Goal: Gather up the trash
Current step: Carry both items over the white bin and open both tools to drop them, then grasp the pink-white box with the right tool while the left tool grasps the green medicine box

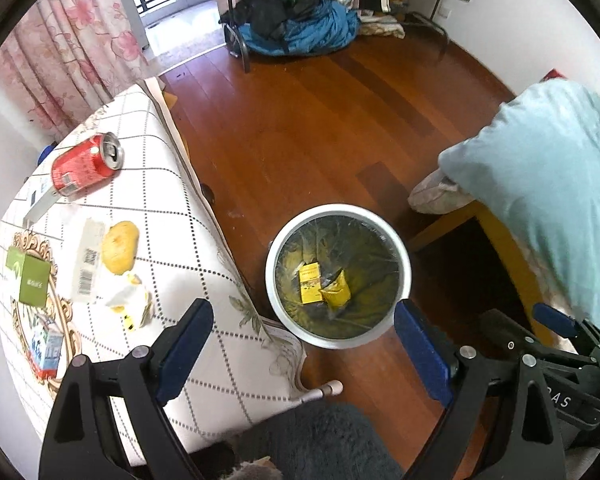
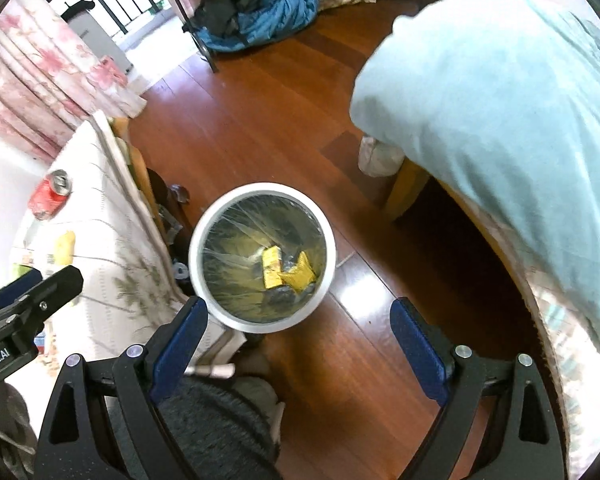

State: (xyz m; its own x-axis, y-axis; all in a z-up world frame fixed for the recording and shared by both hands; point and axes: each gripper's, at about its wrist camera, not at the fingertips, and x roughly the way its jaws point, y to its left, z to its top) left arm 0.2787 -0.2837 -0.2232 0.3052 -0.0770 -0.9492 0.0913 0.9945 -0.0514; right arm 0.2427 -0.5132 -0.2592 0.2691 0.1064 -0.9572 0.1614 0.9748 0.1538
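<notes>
A white round trash bin (image 1: 403,280) (image 2: 198,240) with a clear liner stands on the wooden floor beside the table; a yellow box (image 1: 310,283) (image 2: 271,266) and a yellow wrapper (image 1: 337,292) (image 2: 300,276) lie inside. On the checked tablecloth (image 1: 160,184) lie a red soda can (image 1: 86,164) (image 2: 50,196) on its side, a yellow bun (image 1: 119,246), a crumpled wrapper (image 1: 130,300), a receipt (image 1: 87,260), a green box (image 1: 34,284) and a small carton (image 1: 48,346). My left gripper (image 1: 304,340) hovers open over the table edge and bin. My right gripper (image 2: 300,330) hangs open above the bin, holding nothing.
A bed with a light blue blanket (image 1: 540,184) (image 2: 500,112) fills the right side. A clothes rack with a blue bundle (image 1: 300,28) stands at the far end. Pink floral curtains (image 1: 60,60) hang on the left. A dark fuzzy item (image 1: 320,440) lies below the grippers.
</notes>
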